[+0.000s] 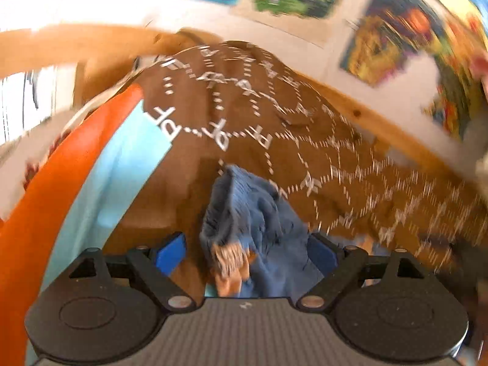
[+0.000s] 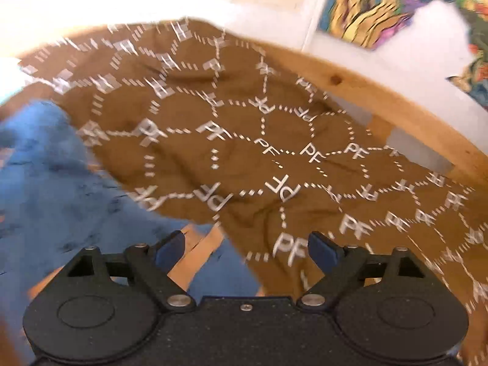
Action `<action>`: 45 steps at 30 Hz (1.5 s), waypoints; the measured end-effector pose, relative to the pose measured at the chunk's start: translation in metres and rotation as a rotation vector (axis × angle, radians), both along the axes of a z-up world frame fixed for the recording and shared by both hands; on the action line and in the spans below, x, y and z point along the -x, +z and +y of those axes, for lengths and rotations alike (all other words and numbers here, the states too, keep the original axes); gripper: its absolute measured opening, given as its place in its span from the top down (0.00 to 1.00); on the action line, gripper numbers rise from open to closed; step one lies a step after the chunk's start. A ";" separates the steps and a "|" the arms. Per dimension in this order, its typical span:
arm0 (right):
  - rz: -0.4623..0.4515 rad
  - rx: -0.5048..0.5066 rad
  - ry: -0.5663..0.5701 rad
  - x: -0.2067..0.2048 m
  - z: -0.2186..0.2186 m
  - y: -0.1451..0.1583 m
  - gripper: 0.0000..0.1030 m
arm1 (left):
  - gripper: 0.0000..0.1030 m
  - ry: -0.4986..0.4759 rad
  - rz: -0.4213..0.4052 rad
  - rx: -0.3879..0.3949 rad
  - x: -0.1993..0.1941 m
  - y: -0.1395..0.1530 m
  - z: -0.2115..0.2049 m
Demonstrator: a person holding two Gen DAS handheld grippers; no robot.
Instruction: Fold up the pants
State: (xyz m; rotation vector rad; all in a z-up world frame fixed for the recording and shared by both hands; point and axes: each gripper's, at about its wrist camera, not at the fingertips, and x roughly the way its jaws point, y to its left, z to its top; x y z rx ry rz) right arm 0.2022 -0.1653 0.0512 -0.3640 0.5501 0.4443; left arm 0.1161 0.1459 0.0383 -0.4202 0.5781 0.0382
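- A brown bedspread (image 2: 213, 158) covers the bed, printed with white dashed hexagons and "PF" letters; it is soft and rumpled into shallow folds, and blurred toward the edges of both views.
- A pale wooden frame (image 2: 381, 91) with a dark knot curves along the far side of the bedspread, against a white wall.
- Bright, multicoloured posters (image 2: 366, 6) hang on that wall, too blurred to read.
- In the left wrist view an orange band (image 1: 61, 183) and a light blue panel (image 1: 122, 167) run along the left edge of the bedspread; what they belong to cannot be told.
- The blue pants (image 2: 55, 189) are fuzzy and mottled. In the right wrist view they lie spread at the left on the bedspread, with tan strips near their edge.
- In the left wrist view the pants (image 1: 250, 213) rise in a bunched heap between the blue pads, a tan frayed patch at the front.
- The left gripper (image 1: 247, 253) has its jaws spread wide, the heap between them; no clamping shows.
- The right gripper (image 2: 247, 253) is released, jaws wide apart over the pants' edge and the bedspread.
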 end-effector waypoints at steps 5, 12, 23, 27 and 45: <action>0.021 -0.063 -0.070 0.084 -0.020 0.000 0.06 | 0.21 0.023 0.006 0.048 -0.015 -0.003 0.009; 0.146 -0.036 -0.097 0.099 -0.013 -0.050 0.02 | 0.62 0.067 0.048 -0.010 -0.013 -0.007 0.006; 0.027 -0.013 -0.144 0.119 -0.011 -0.038 0.01 | 0.64 0.057 0.061 0.035 -0.014 -0.009 0.011; 0.052 0.021 -0.131 0.118 -0.009 -0.046 0.01 | 0.64 0.062 0.063 0.028 -0.015 -0.008 0.011; 0.043 -0.070 -0.114 0.125 -0.016 -0.047 0.01 | 0.83 0.010 -0.050 -0.480 0.008 0.018 -0.089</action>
